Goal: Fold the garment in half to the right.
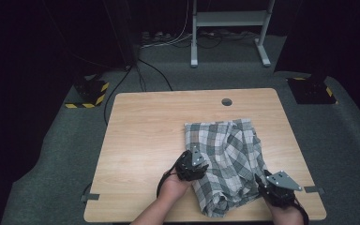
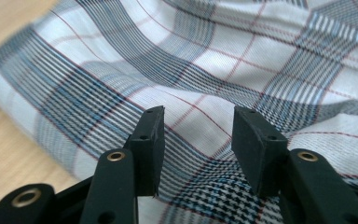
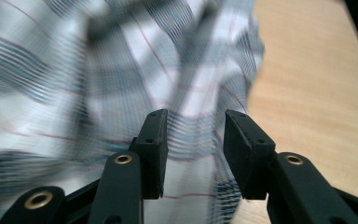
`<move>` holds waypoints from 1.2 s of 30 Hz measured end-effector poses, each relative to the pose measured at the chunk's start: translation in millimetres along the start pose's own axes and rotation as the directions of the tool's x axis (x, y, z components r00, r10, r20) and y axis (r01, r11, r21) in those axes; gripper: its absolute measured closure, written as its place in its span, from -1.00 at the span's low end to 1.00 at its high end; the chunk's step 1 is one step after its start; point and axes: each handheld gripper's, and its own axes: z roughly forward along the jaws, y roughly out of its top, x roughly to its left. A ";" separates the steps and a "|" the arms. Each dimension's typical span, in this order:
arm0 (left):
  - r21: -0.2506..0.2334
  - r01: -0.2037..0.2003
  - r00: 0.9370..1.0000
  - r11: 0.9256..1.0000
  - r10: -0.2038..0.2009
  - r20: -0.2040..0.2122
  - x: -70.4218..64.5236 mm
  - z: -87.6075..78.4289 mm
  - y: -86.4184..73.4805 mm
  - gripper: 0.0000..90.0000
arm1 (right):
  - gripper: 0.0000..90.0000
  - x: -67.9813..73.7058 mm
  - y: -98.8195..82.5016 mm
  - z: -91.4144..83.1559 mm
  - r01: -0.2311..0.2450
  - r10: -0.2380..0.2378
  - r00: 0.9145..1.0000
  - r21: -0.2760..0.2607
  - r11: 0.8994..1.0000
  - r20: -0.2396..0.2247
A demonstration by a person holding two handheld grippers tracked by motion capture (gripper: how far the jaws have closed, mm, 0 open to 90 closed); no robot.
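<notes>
Dark carpet ringed the wooden table [image 1: 145,140], where the plaid cloth [image 1: 225,159] lay crumpled at its right-near part between the left gripper [image 1: 198,165] and right gripper [image 1: 262,180]. Left gripper view: jaws parted over the cloth [image 2: 214,70], nothing pinched. Right gripper view, blurred: jaws apparently parted above the cloth's edge [image 3: 121,70].

High view: table [image 1: 145,140] evenly lit from above, surroundings falling to near black; soft, short shadows under the checked cloth [image 1: 225,159]; picture slightly grainy. Left gripper view: bright, cloth sharp at mid-distance, near black jaws soft. Right gripper view: bright, cloth heavily smeared by motion blur, wood at right soft.
</notes>
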 end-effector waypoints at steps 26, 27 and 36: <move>0.084 -0.008 0.999 0.996 0.012 -0.051 35.0 -20.7 -37.3 0.28 | 0.43 48.4 0.6 35.1 0.070 -0.058 0.990 0.084 0.994 -0.131; 0.087 -0.004 0.998 0.996 0.009 -0.055 38.8 -23.6 -40.3 0.28 | 0.43 55.1 2.2 35.9 0.080 -0.068 0.987 0.081 0.994 -0.144; 0.083 0.050 0.995 0.995 -0.042 -0.096 64.9 -43.7 -64.5 0.29 | 0.42 95.3 13.2 42.3 0.134 -0.121 0.972 0.054 0.989 -0.201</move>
